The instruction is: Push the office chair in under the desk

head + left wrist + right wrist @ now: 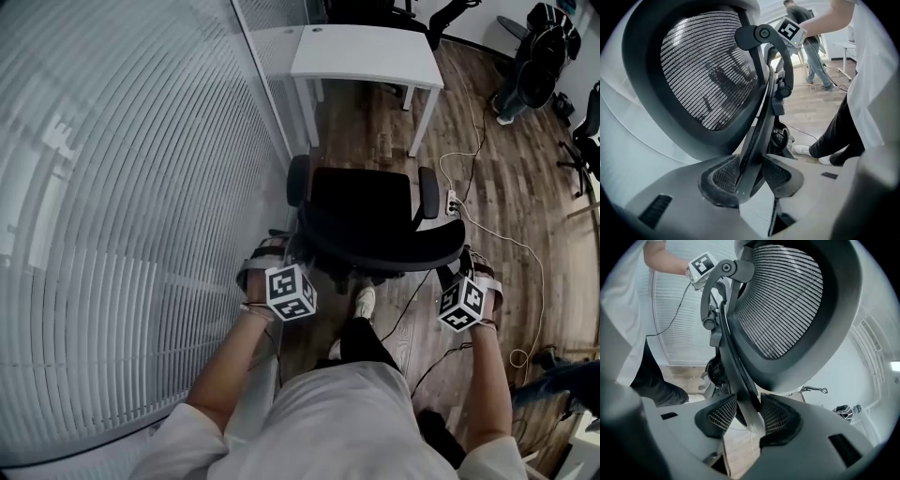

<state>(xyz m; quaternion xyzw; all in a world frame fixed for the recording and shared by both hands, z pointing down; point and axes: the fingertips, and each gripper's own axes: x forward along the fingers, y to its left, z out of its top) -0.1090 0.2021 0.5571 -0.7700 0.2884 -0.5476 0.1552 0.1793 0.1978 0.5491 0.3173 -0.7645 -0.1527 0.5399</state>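
A black office chair (361,208) stands on the wood floor just in front of a white desk (366,52), with its seat facing the desk. My left gripper (274,253) is shut on the left rim of the mesh backrest (708,70); the rim runs between its pads (723,176). The right gripper (466,267) is shut on the backrest's right rim, and its pads (773,417) press the rim of the mesh back (783,301) from both sides. The opposite gripper's marker cube shows past the backrest in each gripper view.
A glass wall with blinds (112,187) runs close along the chair's left. A power strip (452,202) and white cables (492,230) lie on the floor to the right. More chairs (539,47) stand at the far right. My foot (364,302) is behind the chair base.
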